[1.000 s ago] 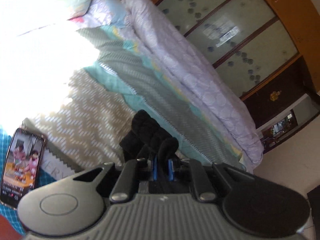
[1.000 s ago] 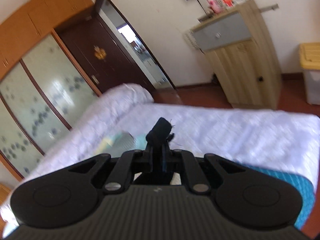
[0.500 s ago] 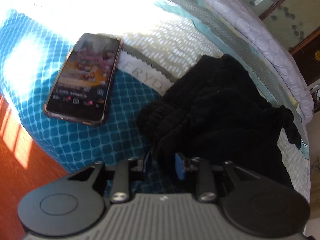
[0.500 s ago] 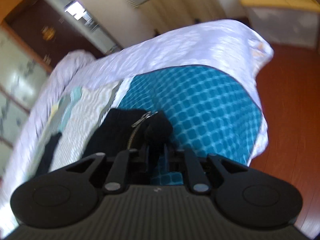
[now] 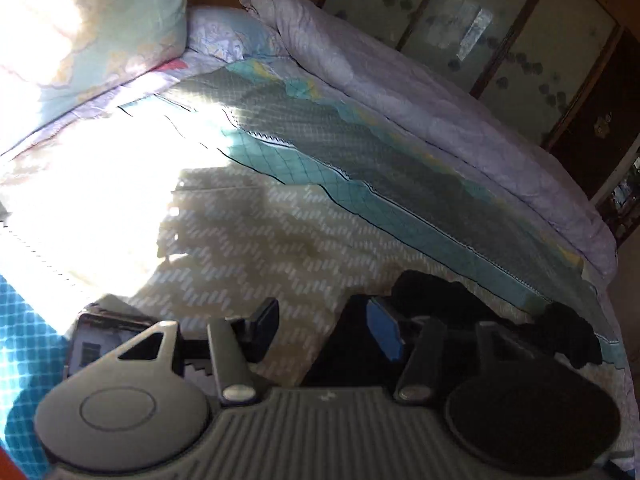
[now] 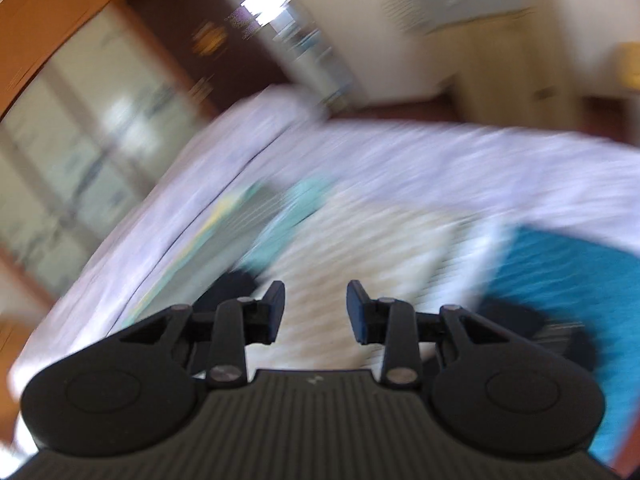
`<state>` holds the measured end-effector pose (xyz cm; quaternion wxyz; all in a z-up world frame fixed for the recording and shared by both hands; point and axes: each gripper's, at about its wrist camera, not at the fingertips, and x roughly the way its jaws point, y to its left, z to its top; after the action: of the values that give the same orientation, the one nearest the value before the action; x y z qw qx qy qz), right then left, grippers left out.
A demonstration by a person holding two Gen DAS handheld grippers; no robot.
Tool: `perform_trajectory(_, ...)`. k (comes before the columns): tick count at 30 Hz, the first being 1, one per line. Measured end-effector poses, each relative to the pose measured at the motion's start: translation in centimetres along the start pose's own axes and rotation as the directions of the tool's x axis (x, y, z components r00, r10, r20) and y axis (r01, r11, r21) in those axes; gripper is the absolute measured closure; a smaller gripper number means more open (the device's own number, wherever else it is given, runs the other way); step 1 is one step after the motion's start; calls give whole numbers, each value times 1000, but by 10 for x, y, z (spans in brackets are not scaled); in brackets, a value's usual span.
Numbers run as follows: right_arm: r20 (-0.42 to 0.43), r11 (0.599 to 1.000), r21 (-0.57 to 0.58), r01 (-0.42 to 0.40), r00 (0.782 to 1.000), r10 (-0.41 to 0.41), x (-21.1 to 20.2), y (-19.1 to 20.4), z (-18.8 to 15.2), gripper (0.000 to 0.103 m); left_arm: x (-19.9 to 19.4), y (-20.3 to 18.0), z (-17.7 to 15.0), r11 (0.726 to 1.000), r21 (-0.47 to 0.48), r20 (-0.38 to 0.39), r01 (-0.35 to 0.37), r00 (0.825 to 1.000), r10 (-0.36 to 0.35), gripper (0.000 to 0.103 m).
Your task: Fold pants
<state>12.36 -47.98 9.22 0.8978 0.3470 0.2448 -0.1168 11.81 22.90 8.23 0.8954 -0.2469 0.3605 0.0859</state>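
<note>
Both grippers have just been opening with nothing between the fingers: the left gripper and right gripper stand released. The black pants lie bunched near the bed's foot edge. This looks like a release between folds; next comes a fresh grasp.

The left tongs point forward and downward, their jaws just opened and standing apart with nothing pressed between the pads; one blue pad sits at three o'clock of the gap, the dark one at nine. The right tongs also tilt downward, jaws just opened and empty, in a motion-blurred view.
</note>
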Motion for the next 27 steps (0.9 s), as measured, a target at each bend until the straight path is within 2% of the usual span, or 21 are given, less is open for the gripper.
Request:
perform_trajectory(2, -61, 997, -50, -51, 997, 48, 43, 35, 3, 66, 47, -13, 3, 1000, 0, -65, -14, 998, 14, 52)
perform_trajectory(4, -99, 994, -98, -56, 994, 46, 89, 69, 9, 65, 83, -28, 3, 1000, 9, -102, -5, 995, 5, 51)
perform_trajectory(6, -140, 990, -131, -54, 990, 36, 137, 106, 21, 65, 105, -42, -15, 999, 40, -108, 29, 994, -25, 39)
perform_trajectory(7, -153, 988, -146, -47, 988, 24, 161, 120, 29, 65, 116, -49, -18, 998, 59, -108, 25, 994, -18, 33)
perform_trajectory(8, -158, 986, -162, -28, 987, 2, 185, 136, 34, 63, 125, -53, -23, 997, 77, -112, 15, 994, -6, 30)
perform_trajectory(10, -171, 980, -200, 21, 984, -56, 230, 163, 38, 50, 139, -59, -34, 994, 110, -117, -4, 993, 17, 31)
perform_trajectory(12, -189, 970, -224, 97, 972, -141, 270, 179, 34, 48, 142, -66, -44, 981, 192, -67, -33, 997, 47, 35)
perform_trajectory(14, -224, 957, -231, 176, 947, -228, 310, 182, 30, 48, 140, -68, -51, 969, 241, -31, -45, 998, 54, 38)
perform_trajectory(16, -234, 929, -250, 273, 914, -331, 347, 177, 24, 48, 139, -70, -55, 965, 258, -3, -48, 999, 50, 40)
perform_trajectory(18, -241, 908, -270, 322, 890, -387, 370, 171, 11, 48, 137, -68, -57, 966, 255, 8, -49, 999, 48, 44)
perform_trajectory(20, -150, 857, -376, 353, 889, -432, 375, 182, -6, 60, 139, -68, -54, 967, 249, 11, -47, 999, 45, 48)
perform_trajectory(21, -131, 840, -424, 339, 895, -427, 373, 186, -11, 88, 140, -67, -52, 968, 245, 10, -46, 999, 45, 49)
perform_trajectory(22, -144, 855, -416, 309, 906, -397, 368, 186, -11, 99, 139, -67, -50, 970, 239, 10, -47, 999, 46, 56)
perform_trajectory(23, -123, 869, -392, 301, 919, -374, 359, 185, -7, 99, 134, -65, -48, 972, 228, 15, -60, 998, 58, 72)
perform_trajectory(25, -53, 907, -341, 246, 959, -280, 329, 183, 12, 99, 128, -58, -40, 982, 185, -12, -26, 1000, 29, 74)
perform_trajectory(27, -2, 948, -267, 173, 984, -180, 288, 177, 39, 99, 121, -49, -32, 992, 126, -28, 9, 1000, -5, 81)
